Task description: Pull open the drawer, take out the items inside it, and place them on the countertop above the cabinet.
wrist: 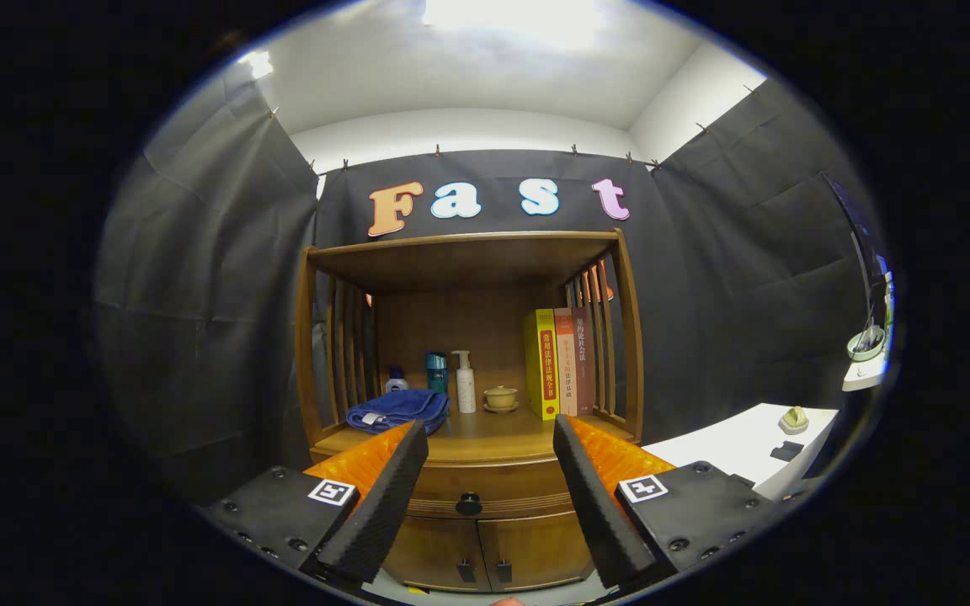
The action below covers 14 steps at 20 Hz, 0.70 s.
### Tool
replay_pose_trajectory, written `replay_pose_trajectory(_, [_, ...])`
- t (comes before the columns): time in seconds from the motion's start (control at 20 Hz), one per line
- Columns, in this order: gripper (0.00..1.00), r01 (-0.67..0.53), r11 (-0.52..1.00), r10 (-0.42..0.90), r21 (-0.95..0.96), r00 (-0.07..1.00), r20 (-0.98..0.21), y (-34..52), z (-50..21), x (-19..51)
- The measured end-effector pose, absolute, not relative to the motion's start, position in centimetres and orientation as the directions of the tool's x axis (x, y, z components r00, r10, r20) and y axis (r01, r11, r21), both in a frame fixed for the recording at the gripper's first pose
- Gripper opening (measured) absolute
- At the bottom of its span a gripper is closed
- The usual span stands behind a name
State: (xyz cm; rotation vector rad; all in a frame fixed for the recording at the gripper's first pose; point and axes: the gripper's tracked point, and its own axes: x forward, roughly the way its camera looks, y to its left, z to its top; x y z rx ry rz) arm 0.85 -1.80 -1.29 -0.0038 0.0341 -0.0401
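Gripper (491, 497) nearest, fingers spread wide apart with nothing between them, black ribbed pads (380, 505) angled inward and orange backing behind. Just ahead, framed in the gap between the fingers, sits the drawer (485, 486) of a wooden cabinet (632, 337), closed, its round black knob (468, 504) centred and untouched. Below it, two small doors (485, 551) with dark handles, also closed. Above the drawer, the countertop (493, 425) carries a folded blue towel (397, 410) at the left, a teal bottle (436, 371) and a white pump bottle (465, 383) behind it, a small yellow lidded cup (500, 398) on a saucer near the middle, and upright books (558, 362) at the right. Slatted sides and a wooden top enclose this shelf space. Well off to the right stands a white table (738, 446) with a small greenish object (794, 417) on it.
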Motion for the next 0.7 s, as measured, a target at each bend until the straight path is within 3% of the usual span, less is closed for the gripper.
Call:
replay_pose_trajectory(0.3, [0.98,-0.005,0.998,0.003,-0.056,1.000,-0.030,-0.2,-5.2,3.0])
replay_pose_trajectory(0.7, [0.98,-0.059,0.993,0.043,-0.106,0.987,-0.154,1.5,-16.8,10.9])
